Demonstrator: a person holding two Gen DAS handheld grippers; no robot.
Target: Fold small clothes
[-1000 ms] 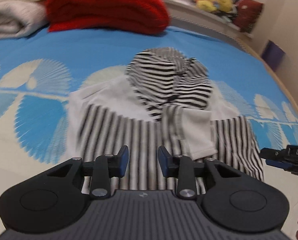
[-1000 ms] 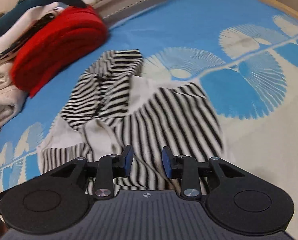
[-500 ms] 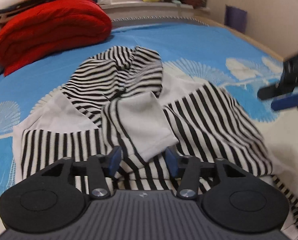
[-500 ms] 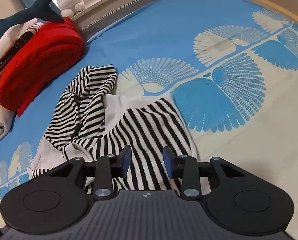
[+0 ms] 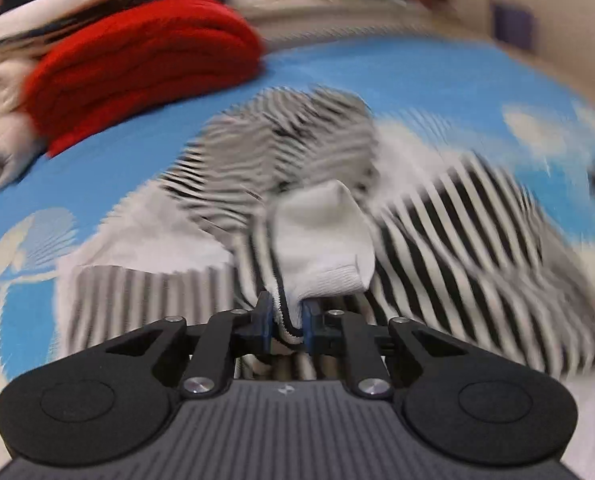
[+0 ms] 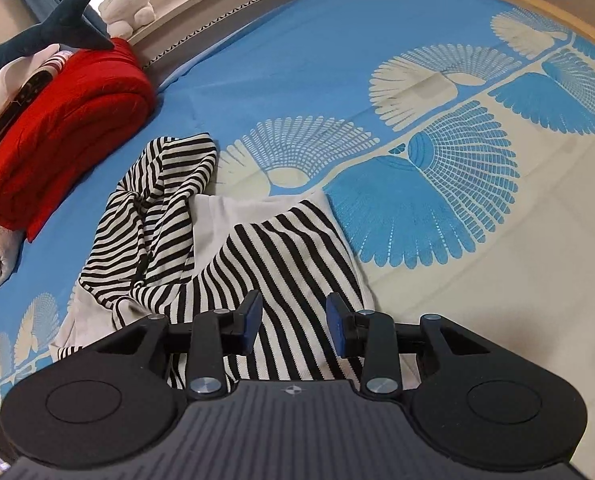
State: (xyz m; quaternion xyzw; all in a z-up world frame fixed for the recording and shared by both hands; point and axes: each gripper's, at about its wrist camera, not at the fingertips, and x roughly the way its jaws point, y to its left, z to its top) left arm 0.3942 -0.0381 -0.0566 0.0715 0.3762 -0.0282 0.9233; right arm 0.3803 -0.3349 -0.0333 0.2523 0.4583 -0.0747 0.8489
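Striped top (image 6: 265,264) lies crumpled on the bed (image 6: 337,60), hood end bunched toward the red blanket (image 6: 65,136), body w/ black-white stripes spread nearer the cams. Left claw (image 5: 287,326) is clamped tight on the white sleeve cuff (image 5: 329,276) plus a bit of striped edge, pads nearly meeting w/ fabric between. Right claw (image 6: 293,322) hangs just over the striped body, jaws wide apart, nothing in it. Left view is blurred, so the rest of the sleeve is hard to read. Step in hand looks like laying the sleeve across the body. To do it well: keep grip on cuff only, lift enough to clear folds, carry it straight across & lay flat; use right claw to pin the body near the shoulder so the top doesn't drag. Risk: extra striped layer caught in the pinch pulls the whole thing askew.
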